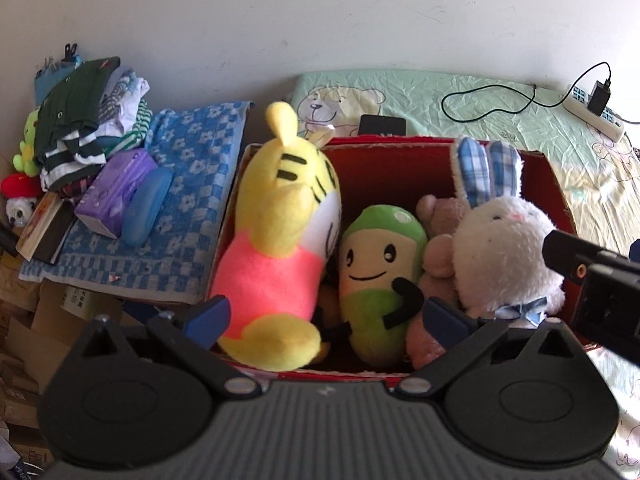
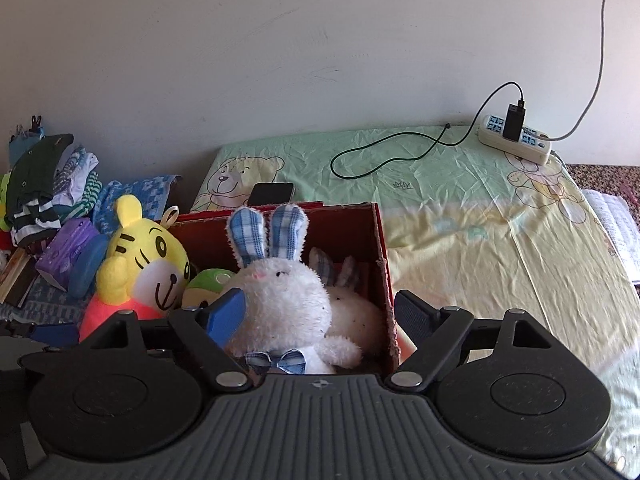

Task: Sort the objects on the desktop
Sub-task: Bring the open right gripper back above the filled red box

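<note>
A red cardboard box [image 1: 556, 196] holds several plush toys: a yellow tiger in a pink shirt [image 1: 280, 248], a green smiling plush [image 1: 380, 276], a brown plush [image 1: 440, 248] and a white rabbit with blue plaid ears [image 1: 504, 248]. My left gripper [image 1: 326, 320] is open, its fingers either side of the tiger's feet and the green plush at the box's near edge. My right gripper [image 2: 320, 314] is open around the white rabbit [image 2: 284, 300] and the box's right wall [image 2: 382, 264]. A second white plush [image 2: 352, 304] lies behind the rabbit.
A blue checked towel [image 1: 192, 184] left of the box carries a purple tissue pack [image 1: 116, 192], a blue case [image 1: 146, 208] and folded clothes [image 1: 88, 120]. A phone [image 2: 272, 194] lies behind the box. A power strip [image 2: 516, 140] with a charger cable sits on the bear-print sheet [image 2: 460, 216].
</note>
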`<action>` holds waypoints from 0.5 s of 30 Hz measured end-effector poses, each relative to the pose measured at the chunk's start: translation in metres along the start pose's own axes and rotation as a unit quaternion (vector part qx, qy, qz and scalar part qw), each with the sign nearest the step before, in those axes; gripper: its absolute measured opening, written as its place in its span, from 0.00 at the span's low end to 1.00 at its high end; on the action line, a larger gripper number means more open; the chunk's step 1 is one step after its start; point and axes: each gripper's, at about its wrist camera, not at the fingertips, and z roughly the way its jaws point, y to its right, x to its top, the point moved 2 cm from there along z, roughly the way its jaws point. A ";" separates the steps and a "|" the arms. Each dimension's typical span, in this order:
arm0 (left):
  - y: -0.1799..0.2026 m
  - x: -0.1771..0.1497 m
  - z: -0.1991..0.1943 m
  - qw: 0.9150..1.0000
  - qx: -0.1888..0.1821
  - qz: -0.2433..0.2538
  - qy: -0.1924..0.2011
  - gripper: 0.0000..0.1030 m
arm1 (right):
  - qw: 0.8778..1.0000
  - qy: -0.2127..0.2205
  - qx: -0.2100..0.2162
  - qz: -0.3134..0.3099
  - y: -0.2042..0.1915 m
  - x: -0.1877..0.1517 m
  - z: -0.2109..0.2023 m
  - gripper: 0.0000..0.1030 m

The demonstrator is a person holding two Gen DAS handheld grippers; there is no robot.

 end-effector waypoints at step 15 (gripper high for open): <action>-0.025 0.004 0.000 0.998 -0.053 -0.019 0.032 0.99 | 1.000 -0.013 -0.014 0.019 -0.014 0.003 0.010 0.82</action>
